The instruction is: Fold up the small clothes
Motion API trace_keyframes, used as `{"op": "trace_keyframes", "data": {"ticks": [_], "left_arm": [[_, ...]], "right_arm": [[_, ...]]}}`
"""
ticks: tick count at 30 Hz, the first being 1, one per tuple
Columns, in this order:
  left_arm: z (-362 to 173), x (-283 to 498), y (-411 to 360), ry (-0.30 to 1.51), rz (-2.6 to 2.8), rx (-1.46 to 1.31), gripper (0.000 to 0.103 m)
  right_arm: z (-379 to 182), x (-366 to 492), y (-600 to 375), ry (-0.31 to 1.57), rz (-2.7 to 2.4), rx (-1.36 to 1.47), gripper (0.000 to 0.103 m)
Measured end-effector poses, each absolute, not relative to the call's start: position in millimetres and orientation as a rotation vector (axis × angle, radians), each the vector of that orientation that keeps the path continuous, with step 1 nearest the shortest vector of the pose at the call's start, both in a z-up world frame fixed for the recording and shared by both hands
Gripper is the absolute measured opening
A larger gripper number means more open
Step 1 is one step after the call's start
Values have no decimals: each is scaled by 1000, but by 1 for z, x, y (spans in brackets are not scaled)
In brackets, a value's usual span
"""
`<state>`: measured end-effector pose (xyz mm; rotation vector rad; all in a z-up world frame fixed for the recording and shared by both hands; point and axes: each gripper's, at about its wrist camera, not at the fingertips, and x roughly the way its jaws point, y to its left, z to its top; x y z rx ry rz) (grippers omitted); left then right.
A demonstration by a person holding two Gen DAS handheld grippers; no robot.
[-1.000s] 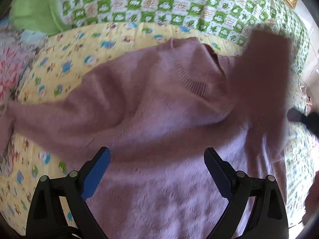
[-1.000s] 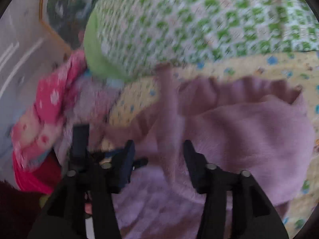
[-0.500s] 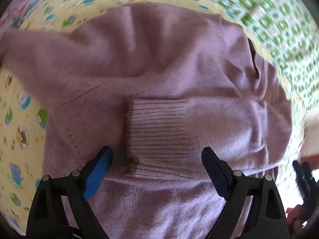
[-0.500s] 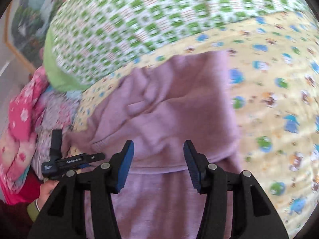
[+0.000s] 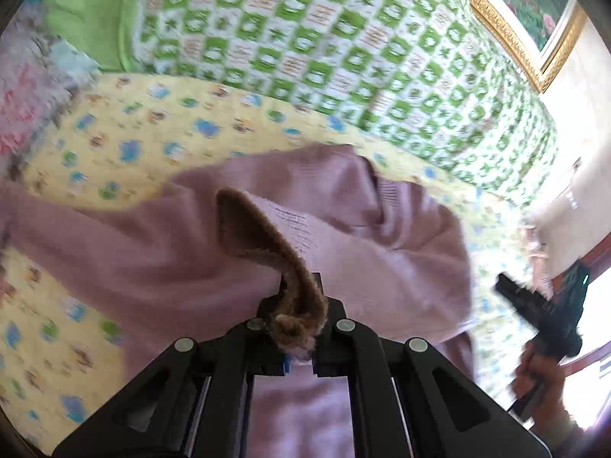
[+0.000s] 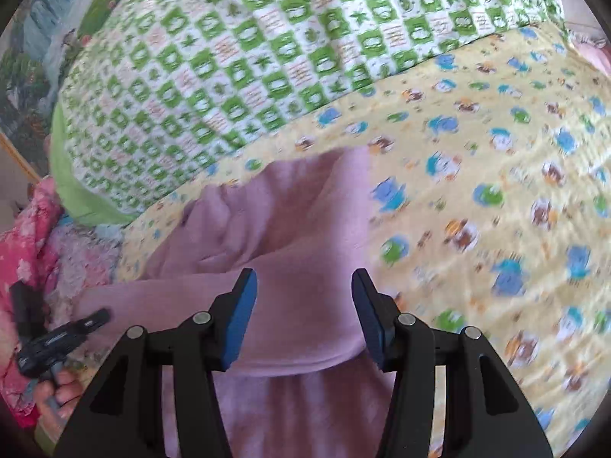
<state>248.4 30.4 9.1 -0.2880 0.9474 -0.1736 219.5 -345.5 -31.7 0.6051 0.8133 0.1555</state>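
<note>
A small mauve knit sweater (image 5: 382,259) lies on a yellow cartoon-print sheet (image 5: 126,145). My left gripper (image 5: 299,328) is shut on a fold of the sweater's sleeve cuff, which rises from the jaws in a shadowed brownish curl (image 5: 259,236). In the right wrist view the sweater (image 6: 298,229) lies partly folded, and my right gripper (image 6: 303,316) is open and empty just above its lower folded edge. Each gripper shows in the other's view, the right one (image 5: 542,313) at the right, the left one (image 6: 53,339) at the lower left.
A green-and-white checked quilt (image 5: 343,49) is bunched behind the sweater, also in the right wrist view (image 6: 248,57). Pink floral clothes (image 6: 23,259) are piled at the left edge of the bed. A gold-framed picture (image 5: 527,19) hangs on the wall.
My left gripper went from open above the sleeve cuff to shut on it and lifted it. My right gripper stayed open and shifted slightly over the folded sweater.
</note>
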Motion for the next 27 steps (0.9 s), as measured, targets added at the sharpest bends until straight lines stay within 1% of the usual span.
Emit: {"op": "trace_keyframes", "data": {"ticks": [3,6,8,11,12,13,14,17,19,21,24,27], "left_arm": [[-16,252,48,1008,-127,-283,5],[-31,249,54,1028,-115,-287,5],[-32,245,53,1025,-118,-283,5],[-35,247,50,1016,-108,-258,5],[-33,247,50,1005,-108,-250,5],[-31,246,52,995,-109,-240,5],[-28,248,51,988,-119,-238,5],[-6,250,44,916,-174,-219,5],[5,251,34,866,-206,-183,5],[-1,256,26,873,-200,-143,5],[-33,270,20,923,-163,-81,5],[-65,280,21,993,-129,-25,5]], "right_arm": [[-44,247,-350,846,142,600,53],[-57,274,-342,887,152,594,53],[-68,290,-334,926,173,593,59],[-86,307,-324,1002,129,561,59],[-90,309,-325,1007,129,584,56],[-89,310,-326,1002,142,596,18],[-83,309,-328,993,146,589,12],[-40,291,-340,834,155,587,11],[-24,282,-347,784,117,551,11],[-36,285,-350,828,73,514,11],[-67,294,-345,915,36,487,11],[-80,298,-337,971,7,467,15]]}}
